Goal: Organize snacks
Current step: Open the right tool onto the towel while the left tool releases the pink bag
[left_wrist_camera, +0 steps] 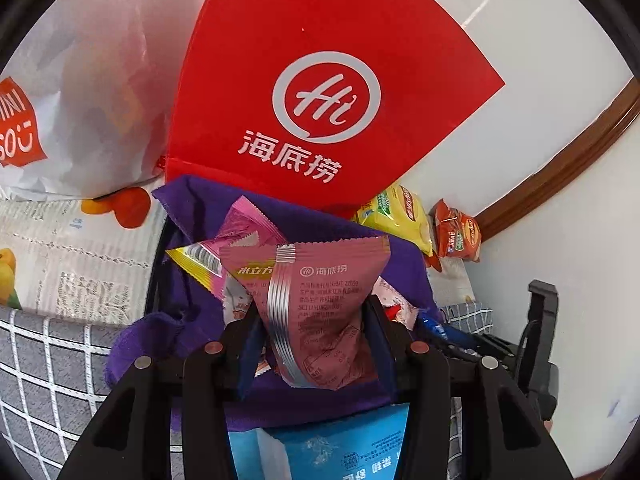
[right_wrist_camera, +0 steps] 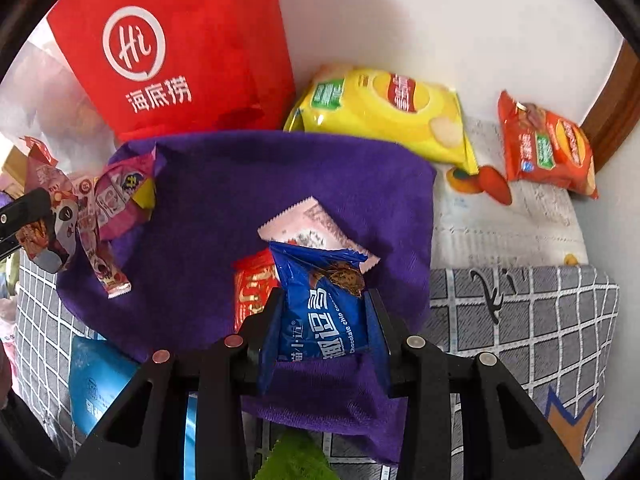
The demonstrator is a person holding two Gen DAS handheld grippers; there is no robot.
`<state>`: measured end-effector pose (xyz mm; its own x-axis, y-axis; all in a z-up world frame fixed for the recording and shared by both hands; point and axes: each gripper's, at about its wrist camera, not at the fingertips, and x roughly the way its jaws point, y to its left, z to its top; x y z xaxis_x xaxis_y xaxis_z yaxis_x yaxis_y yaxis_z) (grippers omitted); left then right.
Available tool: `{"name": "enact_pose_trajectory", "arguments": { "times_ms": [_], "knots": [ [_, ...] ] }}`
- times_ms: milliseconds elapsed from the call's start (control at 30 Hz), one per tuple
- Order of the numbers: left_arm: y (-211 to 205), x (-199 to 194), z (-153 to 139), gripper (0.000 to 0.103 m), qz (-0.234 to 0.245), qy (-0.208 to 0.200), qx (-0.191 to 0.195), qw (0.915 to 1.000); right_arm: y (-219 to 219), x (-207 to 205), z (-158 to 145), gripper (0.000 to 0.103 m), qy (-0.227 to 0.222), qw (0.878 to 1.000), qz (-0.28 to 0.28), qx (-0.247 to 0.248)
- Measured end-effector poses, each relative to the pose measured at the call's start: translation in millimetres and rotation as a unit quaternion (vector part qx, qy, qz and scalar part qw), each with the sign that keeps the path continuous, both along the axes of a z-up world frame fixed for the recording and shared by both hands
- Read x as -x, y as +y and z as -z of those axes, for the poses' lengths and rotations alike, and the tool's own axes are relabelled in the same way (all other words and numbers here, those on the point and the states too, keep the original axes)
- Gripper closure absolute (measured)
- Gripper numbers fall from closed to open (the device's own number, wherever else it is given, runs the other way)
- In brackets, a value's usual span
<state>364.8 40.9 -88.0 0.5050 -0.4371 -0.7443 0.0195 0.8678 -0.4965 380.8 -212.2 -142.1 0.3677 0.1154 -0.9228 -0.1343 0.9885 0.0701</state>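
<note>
Left wrist view: left gripper [left_wrist_camera: 312,328] points forward and slightly down over the purple cloth [left_wrist_camera: 192,216], fingers pinching a pink packet [left_wrist_camera: 316,304] by its lower half, so the packet stands upright between the pads. Behind it on the cloth lie more small packets [left_wrist_camera: 240,236] in a heap. A red bag [left_wrist_camera: 320,92] stands just behind the cloth, a white bag [left_wrist_camera: 92,96] to its left. Yellow chip bag [left_wrist_camera: 396,216] and orange chip bag [left_wrist_camera: 456,236] lie right of the red bag, near the wall. A blue pouch [left_wrist_camera: 320,444] sits below the gripper at the near edge.

Right wrist view: right gripper [right_wrist_camera: 324,320] is level over the near edge of the purple cloth [right_wrist_camera: 240,184], fingers closed on a blue cookie packet [right_wrist_camera: 320,300], gripped at the sides and upright. A pale pink packet [right_wrist_camera: 312,224] and a red packet [right_wrist_camera: 252,284] lie on the cloth just behind it. The left gripper's finger [right_wrist_camera: 24,208] shows at the left edge with the heap of small packets [right_wrist_camera: 104,200]. Red bag [right_wrist_camera: 172,48] behind the cloth, yellow chip bag [right_wrist_camera: 384,108] and orange chip bag [right_wrist_camera: 548,148] on the patterned table cover [right_wrist_camera: 504,216] to the right.
</note>
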Motion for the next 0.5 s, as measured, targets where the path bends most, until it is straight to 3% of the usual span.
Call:
{"name": "enact_pose_trajectory", "arguments": {
  "times_ms": [233,367,500],
  "knots": [
    [-9.4,-3.2,10.4,0.058,0.019,0.017,0.007,0.9997,-0.3,-1.1,4.1,0.061,0.006,1.0,0.002,0.008],
    [-17.7,-4.3,16.1,0.058,0.028,0.022,-0.002,0.9994,1.6,1.3,-2.9,0.047,-0.002,1.0,-0.006,0.007],
    [-26.6,-7.7,23.9,0.058,0.029,0.024,-0.024,0.999,-0.1,2.8,-13.3,0.045,-0.014,1.0,-0.002,0.0]
  ]
}}
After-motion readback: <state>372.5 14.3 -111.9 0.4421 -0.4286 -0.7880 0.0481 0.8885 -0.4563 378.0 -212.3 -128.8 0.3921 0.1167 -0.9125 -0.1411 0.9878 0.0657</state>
